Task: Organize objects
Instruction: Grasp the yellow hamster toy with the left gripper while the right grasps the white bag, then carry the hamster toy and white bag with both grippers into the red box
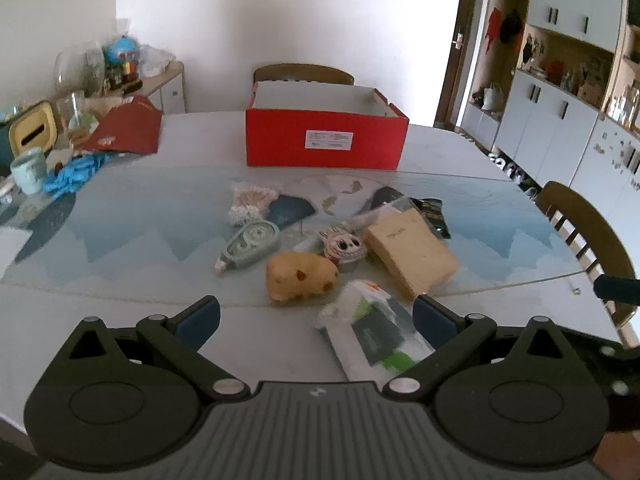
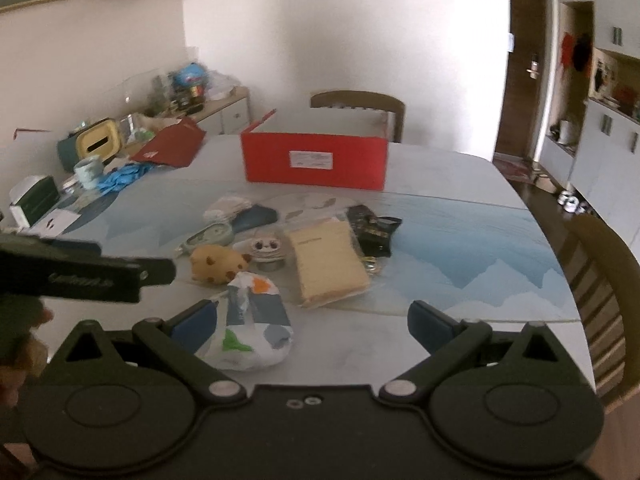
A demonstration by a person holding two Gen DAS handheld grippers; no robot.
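An open red box (image 1: 326,142) (image 2: 316,158) stands at the far side of the table. In front of it lies a cluster: a yellow plush animal (image 1: 302,274) (image 2: 218,266), a tan packet (image 1: 410,254) (image 2: 326,264), a grey-green tape dispenser (image 1: 250,246) (image 2: 210,238), a small owl-faced toy (image 1: 343,246) (image 2: 268,250), a dark packet (image 1: 432,212) (image 2: 372,228) and a white-green pouch (image 1: 372,330) (image 2: 252,326). My left gripper (image 1: 316,320) hovers open over the near edge, the pouch lying between its fingers untouched. My right gripper (image 2: 314,324) is open too, the pouch by its left finger.
A red lid (image 1: 128,132), blue gloves (image 1: 74,174), a mug (image 1: 28,170) and a yellow tissue box (image 1: 34,130) crowd the table's left end. Wooden chairs stand behind the box (image 1: 304,74) and at the right side (image 1: 588,240). Cabinets (image 1: 560,120) line the right wall.
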